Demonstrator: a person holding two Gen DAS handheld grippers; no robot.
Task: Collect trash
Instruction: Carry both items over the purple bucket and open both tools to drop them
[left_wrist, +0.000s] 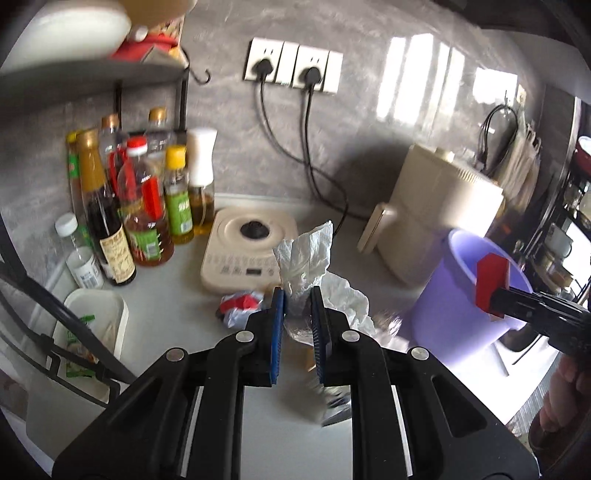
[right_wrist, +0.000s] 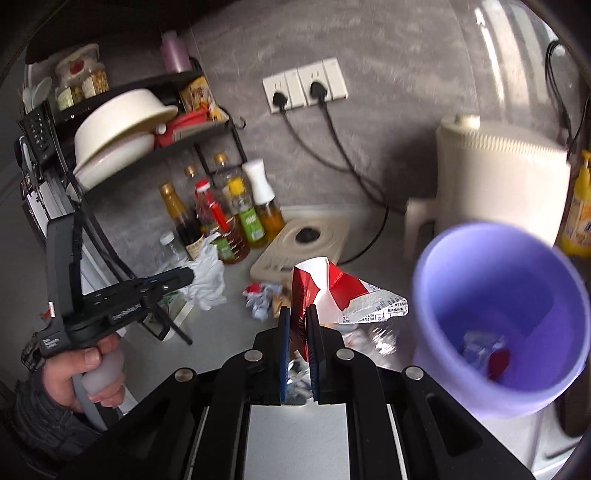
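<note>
My left gripper (left_wrist: 298, 291) is shut on a crumpled white paper towel (left_wrist: 308, 254) and holds it above the counter; it also shows in the right wrist view (right_wrist: 207, 282). My right gripper (right_wrist: 298, 310) is shut on a red and white carton (right_wrist: 332, 291), held just left of the purple bucket (right_wrist: 517, 291); the bucket also shows in the left wrist view (left_wrist: 458, 291) and holds some trash (right_wrist: 487, 354). A crumpled red and white wrapper (left_wrist: 240, 306) and other scraps (right_wrist: 260, 299) lie on the counter below.
Sauce and oil bottles (left_wrist: 144, 206) stand at the back left under a black rack (right_wrist: 147, 122) with bowls. A cream appliance base (left_wrist: 251, 251) and a cream appliance (left_wrist: 443, 218) sit by the wall with plugged cords (left_wrist: 310, 147). A white tray (left_wrist: 96, 325) lies left.
</note>
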